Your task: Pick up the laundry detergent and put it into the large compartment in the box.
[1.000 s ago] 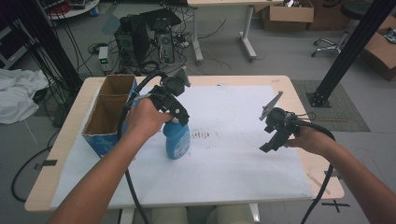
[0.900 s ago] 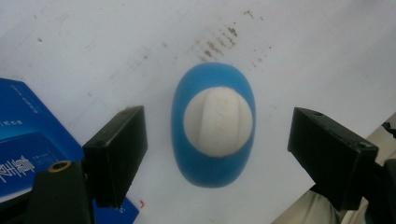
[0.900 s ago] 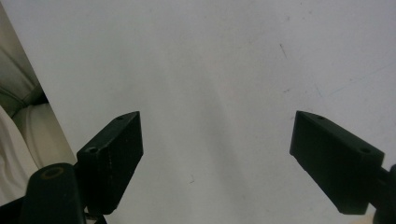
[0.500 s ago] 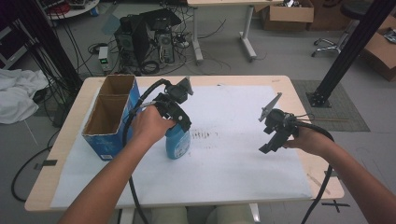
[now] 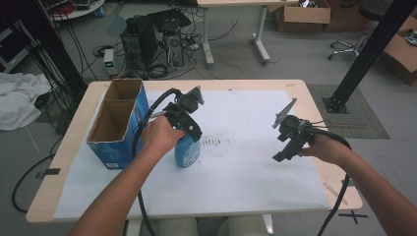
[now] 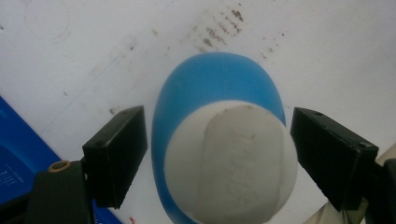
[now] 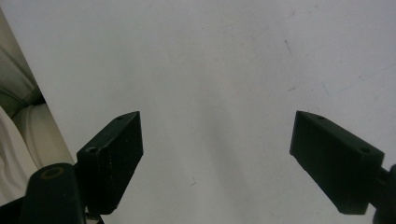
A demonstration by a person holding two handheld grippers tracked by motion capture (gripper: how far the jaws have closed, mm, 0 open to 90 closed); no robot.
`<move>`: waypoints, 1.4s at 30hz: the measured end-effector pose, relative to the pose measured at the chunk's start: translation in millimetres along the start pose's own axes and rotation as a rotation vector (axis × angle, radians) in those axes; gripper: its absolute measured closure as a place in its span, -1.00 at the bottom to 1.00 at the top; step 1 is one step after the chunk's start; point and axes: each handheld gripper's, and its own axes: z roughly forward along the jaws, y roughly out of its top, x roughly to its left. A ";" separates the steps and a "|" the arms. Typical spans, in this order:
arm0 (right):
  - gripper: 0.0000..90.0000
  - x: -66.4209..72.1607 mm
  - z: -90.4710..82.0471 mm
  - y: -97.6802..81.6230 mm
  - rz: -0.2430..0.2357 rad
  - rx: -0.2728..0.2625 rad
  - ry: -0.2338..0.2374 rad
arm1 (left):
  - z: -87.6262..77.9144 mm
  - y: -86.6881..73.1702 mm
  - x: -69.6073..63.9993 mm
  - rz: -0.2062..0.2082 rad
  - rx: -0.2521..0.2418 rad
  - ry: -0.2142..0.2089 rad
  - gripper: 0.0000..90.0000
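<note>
A blue bottle [image 5: 187,152] with a white cap [image 6: 233,158] stands upright on the white paper, just right of the blue box. My left gripper [image 5: 189,132] hangs over its top, open, with one black jaw on each side of the cap and a thin gap at both sides in the left gripper view [image 6: 217,158]. The bottle's blue body [image 6: 215,84] shows below the cap. My right gripper [image 5: 281,153] is held above the paper at the right, open, with nothing between its jaws [image 7: 217,158].
A blue cardboard box [image 5: 118,157] with two open compartments stands at the table's left. A white paper sheet [image 5: 255,177] covers most of the wooden table, with dark smudges [image 5: 216,142] right of the bottle. Cables trail from both grippers toward the near edge.
My left hand and gripper have shifted slightly over the bottle's top. The bottle stays in place and the right gripper has not moved.
</note>
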 end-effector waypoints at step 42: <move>-0.62 -1.1 2.4 -0.7 0.001 -0.002 0.004 | 8.7 0.4 -1.7 0.024 0.005 0.001 -0.32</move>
